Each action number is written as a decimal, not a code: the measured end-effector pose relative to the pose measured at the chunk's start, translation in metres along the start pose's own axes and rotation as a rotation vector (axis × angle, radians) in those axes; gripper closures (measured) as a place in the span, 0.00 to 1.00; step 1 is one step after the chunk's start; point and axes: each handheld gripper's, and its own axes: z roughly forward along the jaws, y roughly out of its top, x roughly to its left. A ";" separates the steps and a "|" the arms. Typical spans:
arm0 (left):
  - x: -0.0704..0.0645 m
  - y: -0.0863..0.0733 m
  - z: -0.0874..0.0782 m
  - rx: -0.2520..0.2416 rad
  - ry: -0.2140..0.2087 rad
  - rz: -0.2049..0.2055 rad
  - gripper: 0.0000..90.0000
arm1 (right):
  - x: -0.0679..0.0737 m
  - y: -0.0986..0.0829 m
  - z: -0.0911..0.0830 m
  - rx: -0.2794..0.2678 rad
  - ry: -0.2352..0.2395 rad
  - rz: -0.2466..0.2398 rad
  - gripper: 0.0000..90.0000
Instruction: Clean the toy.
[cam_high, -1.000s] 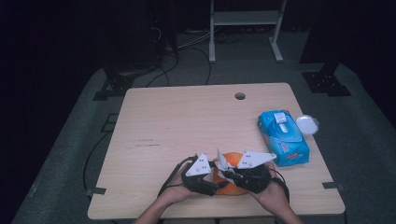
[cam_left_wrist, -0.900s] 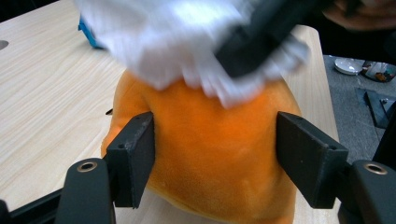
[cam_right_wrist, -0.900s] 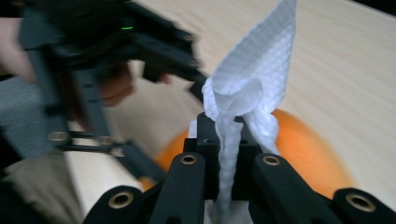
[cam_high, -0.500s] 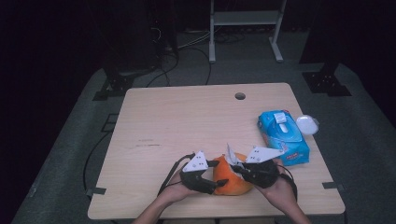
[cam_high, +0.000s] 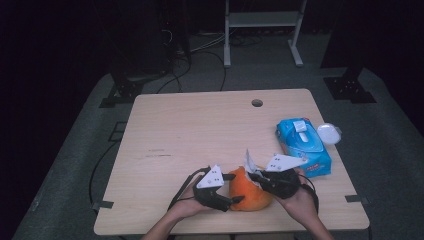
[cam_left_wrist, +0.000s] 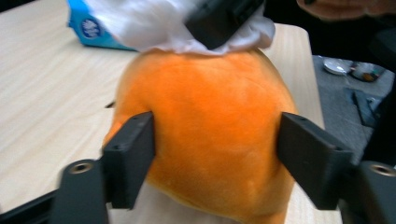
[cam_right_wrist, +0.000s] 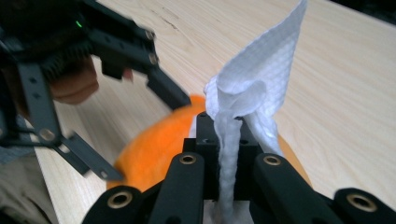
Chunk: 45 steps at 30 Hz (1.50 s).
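Starting at the left of the high view, we see the left gripper (cam_high: 234, 189) closed around the round orange plush toy (cam_high: 248, 189), which rests on the pale wooden surface (cam_high: 200, 130) near its front edge; in the left gripper view its two black jaws press into the toy's (cam_left_wrist: 210, 130) flanks from either side, so it is held there, not lifted. Next to the right, the right gripper (cam_high: 254, 176) is clamped on a white textured wipe (cam_high: 248, 161), and in the right gripper view that wipe (cam_right_wrist: 254, 88) stands pinched between the closed jaws, with its free end fanning upward and its lower part against the toy's (cam_right_wrist: 154, 140) top. Farther right lies the blue pack of wet wipes (cam_high: 304, 146), with a small round white lid (cam_high: 329, 133) just beside it at the surface edge. From here, we judge the main risk to be the soft toy rolling or squashing out of the left jaws if the wiping pushes sideways, since plush gives under pressure. The thin wipe could also slip or tear out of the right jaws if it drags on the fuzzy fabric.
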 end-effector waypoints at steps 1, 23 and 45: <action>0.001 0.001 -0.001 -0.013 0.014 -0.018 0.25 | -0.001 -0.002 0.000 0.004 0.005 0.007 0.94; -0.006 -0.002 0.005 0.018 0.011 0.042 0.29 | 0.010 0.005 0.003 0.017 -0.002 -0.021 0.95; 0.000 0.001 0.005 0.022 -0.014 -0.030 0.07 | 0.005 -0.005 0.004 0.021 0.080 0.014 0.95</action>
